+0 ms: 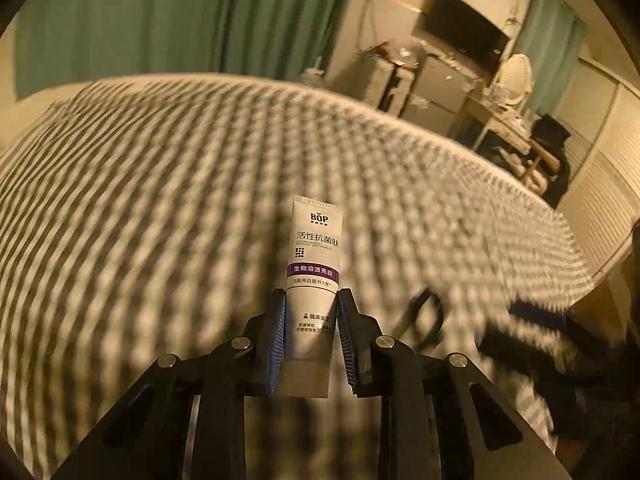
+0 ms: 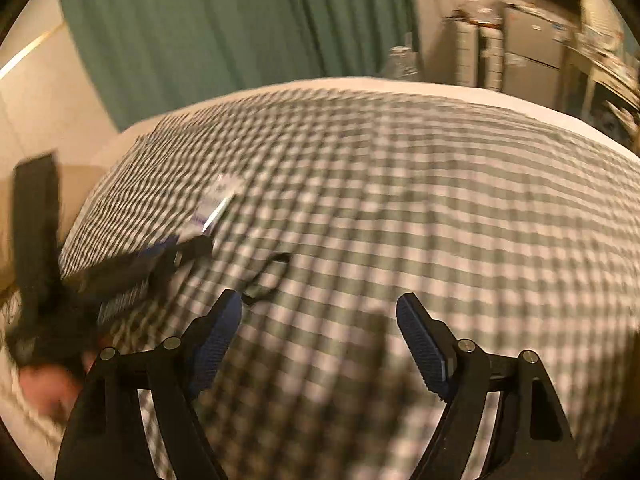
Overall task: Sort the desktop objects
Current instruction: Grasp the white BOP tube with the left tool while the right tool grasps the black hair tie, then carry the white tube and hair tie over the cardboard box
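Observation:
My left gripper (image 1: 311, 300) is shut on a white toothpaste tube (image 1: 316, 252) with a purple band, held above the checked cloth (image 1: 160, 200). The tube points forward between the blue pads. In the right wrist view the same tube (image 2: 218, 204) and the left gripper (image 2: 160, 260) show blurred at the left. My right gripper (image 2: 320, 312) is open and empty above the cloth (image 2: 440, 200). A black loop-shaped object (image 2: 266, 276) lies on the cloth just ahead of its left finger; it also shows in the left wrist view (image 1: 424, 320).
The checked cloth covers a round surface with a white rim (image 1: 460, 136). Green curtains (image 1: 160, 20) hang behind. A dark screen (image 1: 464, 32), cabinets (image 1: 436, 84) and a cluttered desk (image 1: 508, 120) stand at the far right. A dark blurred shape (image 1: 540, 340) is at the right.

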{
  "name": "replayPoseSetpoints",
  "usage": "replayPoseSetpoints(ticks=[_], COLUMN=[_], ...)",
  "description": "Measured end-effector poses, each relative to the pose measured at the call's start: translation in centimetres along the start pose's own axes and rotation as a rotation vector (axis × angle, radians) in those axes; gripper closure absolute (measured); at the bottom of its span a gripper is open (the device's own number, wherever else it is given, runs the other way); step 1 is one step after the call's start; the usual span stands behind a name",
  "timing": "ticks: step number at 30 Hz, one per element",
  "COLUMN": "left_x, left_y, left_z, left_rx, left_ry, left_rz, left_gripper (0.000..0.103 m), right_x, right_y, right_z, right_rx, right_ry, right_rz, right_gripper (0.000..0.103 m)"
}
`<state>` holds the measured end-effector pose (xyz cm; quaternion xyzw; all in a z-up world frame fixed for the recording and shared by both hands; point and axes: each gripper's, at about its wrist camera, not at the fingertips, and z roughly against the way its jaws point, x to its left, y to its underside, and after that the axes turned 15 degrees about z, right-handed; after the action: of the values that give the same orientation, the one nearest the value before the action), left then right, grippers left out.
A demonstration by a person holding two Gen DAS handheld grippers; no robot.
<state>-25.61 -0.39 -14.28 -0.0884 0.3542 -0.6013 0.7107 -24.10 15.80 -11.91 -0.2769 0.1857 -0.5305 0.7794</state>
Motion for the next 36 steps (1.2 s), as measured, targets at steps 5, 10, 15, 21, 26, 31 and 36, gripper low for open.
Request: replayPoseSetpoints(ticks=[5,10,15,21,26,31,36], left_x=[1.9,2.0,1.2,-5.2,-16.0,-27.6,-35.7], left_y=[0.3,2.3,4.4,7.0,8.9,11.4,15.0], left_z=[0.7,2.6,7.3,14.1,20.1,21.6,19.7], left_rx=[0.001,0.015,0.014,0.006,0.011,0.092,0.170], left_ry=[-0.003,-0.008,0.016,0.142,0.341,0.504,0.564], left_rz=[0.020,0.004,0.013,-0.033,-0.147,-0.208,-0.259], left_gripper=[0.078,0.078,0.078,0.078,0.078,0.078,0.078], right_x=[2.0,2.9,1.8,-0.5,-4.4,-11.1,-18.4], right_y=[-1.4,-0.3,3.2,5.6,8.0,12.7,18.0], right_z=[-3.6,-1.6,6.2,18.4,28.1,36.2,38.1], right_rx=[0.081,0.070,-0.042,-0.194,-0.251,-0.222,-0.118], right_ry=[0.068,0.017,-0.054,-0.015,0.140,0.346,0.461], right_rz=[0.023,0.032,-0.101,-0.146,-0.153,-0.236,-0.307], right_gripper=[0.071,0.099,0.099,0.099,0.099,0.098,0.097])
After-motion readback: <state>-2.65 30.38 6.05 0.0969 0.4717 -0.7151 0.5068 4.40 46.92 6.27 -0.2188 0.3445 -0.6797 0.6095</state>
